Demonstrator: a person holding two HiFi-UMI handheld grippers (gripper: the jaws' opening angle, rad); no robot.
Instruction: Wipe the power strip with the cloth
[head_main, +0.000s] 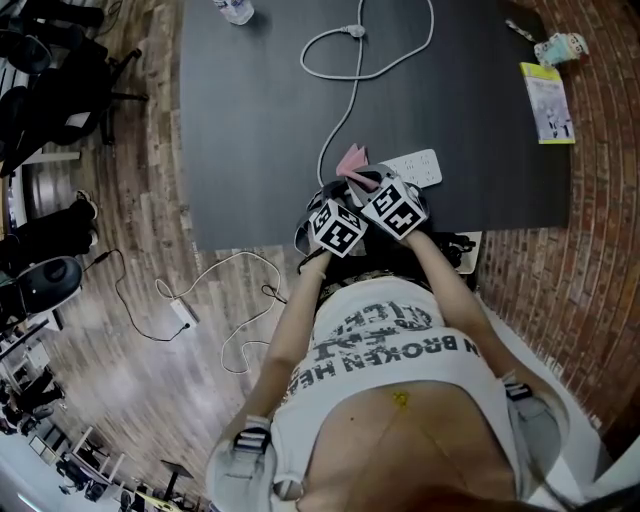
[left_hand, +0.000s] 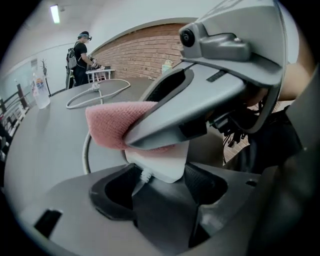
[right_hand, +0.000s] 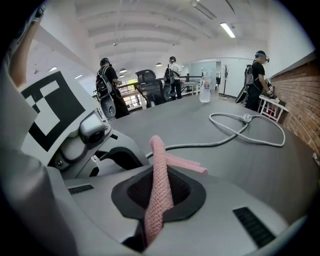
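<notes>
Right gripper (right_hand: 158, 200) clenching knitted pink cloth (right_hand: 159, 160), left gripper (left_hand: 160, 192) released, white power strip (left_hand: 162, 162)

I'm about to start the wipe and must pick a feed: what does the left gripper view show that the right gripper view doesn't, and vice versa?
Only the left gripper view: the power strip's white end, at the open jaws of the left hand-held gripper.
Only the right gripper view: that gripper's marker cube, and the right hand-held gripper shut on the cloth, seen along its own jaws.
Both: the pink cloth, the white cable on the table, the bottle.
</notes>
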